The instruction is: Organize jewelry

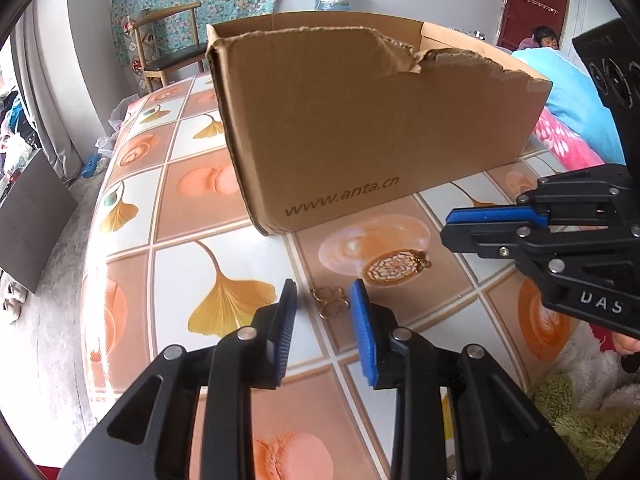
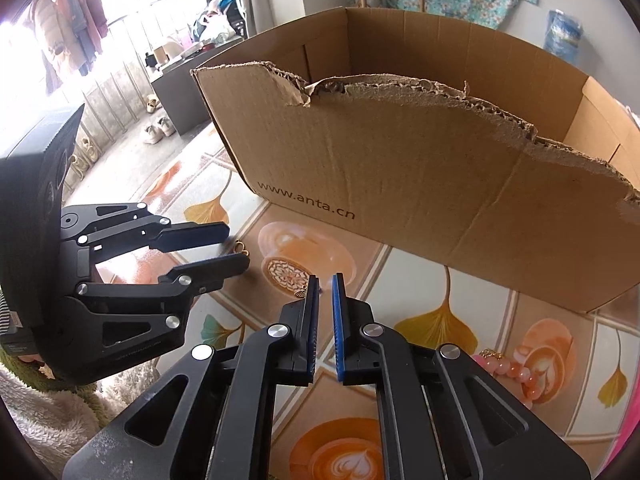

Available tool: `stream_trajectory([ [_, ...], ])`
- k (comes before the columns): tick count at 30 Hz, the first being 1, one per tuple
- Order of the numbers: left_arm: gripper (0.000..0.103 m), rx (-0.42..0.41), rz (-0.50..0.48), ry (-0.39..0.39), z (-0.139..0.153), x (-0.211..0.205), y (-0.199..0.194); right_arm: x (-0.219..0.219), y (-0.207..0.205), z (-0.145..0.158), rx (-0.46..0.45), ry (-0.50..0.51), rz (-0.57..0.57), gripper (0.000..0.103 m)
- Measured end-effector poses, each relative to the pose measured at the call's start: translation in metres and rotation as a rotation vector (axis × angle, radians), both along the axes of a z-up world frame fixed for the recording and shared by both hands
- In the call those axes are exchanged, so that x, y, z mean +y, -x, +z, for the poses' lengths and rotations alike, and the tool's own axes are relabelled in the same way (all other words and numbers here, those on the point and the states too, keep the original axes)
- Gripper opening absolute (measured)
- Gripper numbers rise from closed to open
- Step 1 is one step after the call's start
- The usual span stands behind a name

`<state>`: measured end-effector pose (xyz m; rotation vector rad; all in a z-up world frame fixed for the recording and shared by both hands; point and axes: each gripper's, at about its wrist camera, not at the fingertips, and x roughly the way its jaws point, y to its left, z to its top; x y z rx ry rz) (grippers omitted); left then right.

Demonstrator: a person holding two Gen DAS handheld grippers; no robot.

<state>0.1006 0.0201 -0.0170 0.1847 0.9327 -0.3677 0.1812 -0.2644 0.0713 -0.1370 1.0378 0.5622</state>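
1. Nearest the left wrist camera, the left gripper (image 1: 323,294) hangs low over the patterned tablecloth (image 1: 176,264), its blue-padded fingers set moderately apart; nothing is pinched between them.
2. Just past those fingertips a gold clover-link chain (image 1: 330,302) lies flat on the cloth, in line with the gap between the pads, which do not press on it.
3. Nearest the right wrist camera, the right gripper (image 2: 325,280) points steeply down at the table with its fingers drawn to a narrow slit, and nothing shows in that slit.
4. A small gold charm (image 1: 421,260) lies on the cloth beside a printed coffee cup, just left of the right gripper's tip in its own view.
5. At that view's right edge, a pink beaded bracelet (image 2: 506,372) rests on the tablecloth, well apart from both tools.
6. Beyond the jewelry, a torn-topped cardboard box (image 1: 372,128) printed "www.anta.cn" stands open on the table.
7. In the room behind, a wooden chair (image 1: 168,48) stands by a floral curtain (image 1: 200,4).
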Motion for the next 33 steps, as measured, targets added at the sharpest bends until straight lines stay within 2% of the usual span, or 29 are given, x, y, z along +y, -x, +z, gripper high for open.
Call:
stream_trajectory([
  [3, 0.027, -0.012, -0.008, -0.014, 0.000, -0.003, 0.000, -0.003, 0.000, -0.001, 0.003, -0.004, -0.012, 0.007],
  [8, 0.013, -0.014, -0.039, -0.014, 0.000, -0.007, 0.002, -0.005, 0.001, -0.002, 0.009, -0.006, -0.020, 0.007],
  [16, 0.011, -0.038, -0.048, -0.031, 0.000, -0.011, 0.004, -0.005, 0.002, 0.000, 0.006, -0.003, -0.018, 0.007],
  [18, 0.003, -0.043, -0.060, -0.034, 0.001, -0.012, 0.005, -0.003, 0.001, 0.000, 0.008, -0.003, -0.016, 0.007],
  [24, 0.002, -0.022, -0.051, -0.002, 0.002, -0.007, 0.006, 0.005, 0.001, -0.002, 0.009, -0.004, 0.010, 0.025],
  [29, 0.002, 0.001, -0.044, 0.044, 0.007, 0.002, 0.009, 0.012, 0.001, -0.003, -0.003, 0.008, 0.033, 0.030],
  [33, 0.002, 0.006, -0.042, 0.039, 0.007, 0.006, 0.013, 0.015, -0.002, -0.002, -0.009, -0.013, 0.045, 0.030],
])
